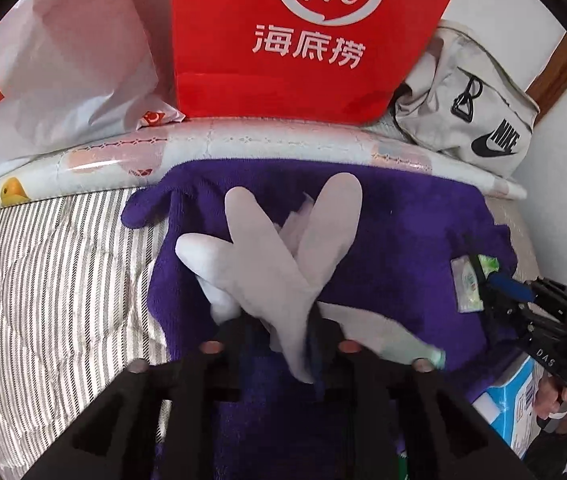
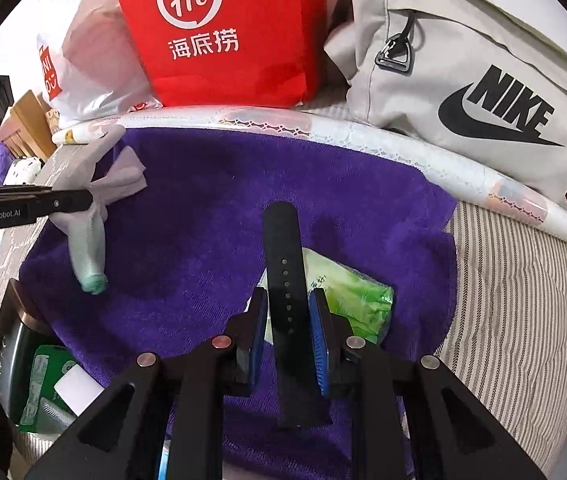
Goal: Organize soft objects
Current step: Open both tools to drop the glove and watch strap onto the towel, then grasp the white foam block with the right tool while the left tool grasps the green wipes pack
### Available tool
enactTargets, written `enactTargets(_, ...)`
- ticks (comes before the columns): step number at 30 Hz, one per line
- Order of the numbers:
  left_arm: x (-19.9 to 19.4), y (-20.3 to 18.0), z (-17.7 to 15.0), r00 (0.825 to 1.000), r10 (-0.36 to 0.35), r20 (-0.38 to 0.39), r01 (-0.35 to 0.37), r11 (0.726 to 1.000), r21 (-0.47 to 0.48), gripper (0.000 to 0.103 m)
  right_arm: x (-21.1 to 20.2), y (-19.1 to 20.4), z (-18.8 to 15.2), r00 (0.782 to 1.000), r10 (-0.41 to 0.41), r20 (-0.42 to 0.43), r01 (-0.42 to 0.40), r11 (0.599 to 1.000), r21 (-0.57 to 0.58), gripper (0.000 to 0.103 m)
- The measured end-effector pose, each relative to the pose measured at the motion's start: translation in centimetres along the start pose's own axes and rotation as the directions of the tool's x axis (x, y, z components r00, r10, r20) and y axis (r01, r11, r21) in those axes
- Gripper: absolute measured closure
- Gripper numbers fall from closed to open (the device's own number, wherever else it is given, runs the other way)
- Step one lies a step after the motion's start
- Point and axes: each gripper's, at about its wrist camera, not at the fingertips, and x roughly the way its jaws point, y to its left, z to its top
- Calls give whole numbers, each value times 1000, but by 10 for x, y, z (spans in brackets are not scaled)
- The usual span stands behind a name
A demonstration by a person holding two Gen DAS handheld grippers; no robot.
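Left gripper (image 1: 279, 344) pitched steeply down over the purple towel (image 1: 383, 216); a pale glove (image 1: 279, 264) lies bunched between its jaws, whether pinched or loose I cannot tell. The right view shows the same gripper from the side, with the glove's green cuff (image 2: 93, 282) down on the towel.

Right gripper (image 2: 287, 332), also angled down, has its blue pads (image 2: 319, 344) on either side of a black strap (image 2: 285, 280), close to it; actual contact unclear. The strap lies over a green packet (image 2: 347, 296).

Towel spread on a striped bed (image 2: 515, 300). Behind it: red bag (image 1: 303, 40), white bag (image 1: 63, 80), grey Nike bag (image 2: 463, 72).
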Motion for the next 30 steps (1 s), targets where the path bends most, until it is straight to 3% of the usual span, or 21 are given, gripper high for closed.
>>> enactTargets(3, -5, -1, -1, 1000, 13, 1, -13, 1000, 12, 64, -5, -2, -1, 1000, 5, 9, -5, 1000, 6, 59)
enactTargets(4, -7, -1, -2, 1000, 15, 2, -16, 1000, 15, 60, -7, -1, -2, 1000, 4, 15, -5, 1000, 6, 58)
enactTargets(6, -14, -3, -6, 999, 43, 6, -43, 999, 24, 43, -13, 0, -3, 1000, 7, 24, -7, 1000, 6, 57)
enactTargets(7, -17, -3, -7, 998, 58, 10, -58, 998, 30, 43, -16, 0, -4, 1000, 7, 24, -8, 1000, 8, 56)
enactTargets(9, -25, -3, -12, 997, 74, 17, -74, 997, 31, 43, -23, 1, -6, 1000, 11, 27, -12, 1000, 20, 43)
enactTargets(11, -33, -2, -17, 997, 82, 18, -82, 996, 28, 42, -32, 2, -10, 999, 16, 41, -18, 999, 29, 40)
enactTargets(21, -98, -18, -72, 988, 85, 128, -92, 995, 45, 42, -91, 18, -45, 991, 42, 124, -52, 996, 78, 40)
enactTargets(30, -125, -17, -135, 991, 64, 121, -68, 997, 32, 42, -102, 69, -89, 990, 94, 103, -94, 996, -5, 40)
